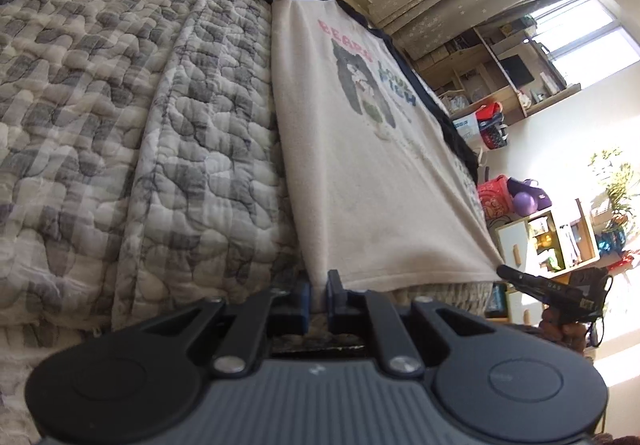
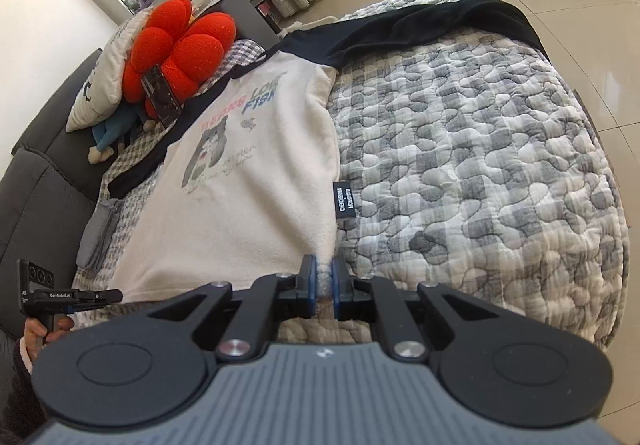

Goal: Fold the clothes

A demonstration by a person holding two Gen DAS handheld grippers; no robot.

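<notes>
From the left wrist view, the left gripper (image 1: 319, 285) has its jaws pinched tight on one bottom corner of the cream sweatshirt (image 1: 372, 181), which lies face up and stretched out flat on the quilted bed cover (image 1: 120, 105), bear print showing and dark sleeves running off toward the far end; at the right edge the right gripper (image 1: 516, 275) reaches to the hem's other corner. Nothing here shows a fold in the body, so the shirt lies spread full length with both hem corners held, and I'd judge the folding of it is still to be got through. From the right wrist view, the right gripper (image 2: 325, 279) is likewise closed on a bit of the hem by the side seam, a black label (image 2: 345, 200) just ahead of it, and one dark sleeve (image 2: 432, 25) lies stretched out across the quilt. The left gripper (image 2: 80, 295) shows at the left edge, held in a hand (image 2: 44, 329). A red cushion (image 2: 176, 49), a white pillow (image 2: 104, 81) and a blue soft toy (image 2: 110, 137) crowd the collar end and could get in the way
</notes>
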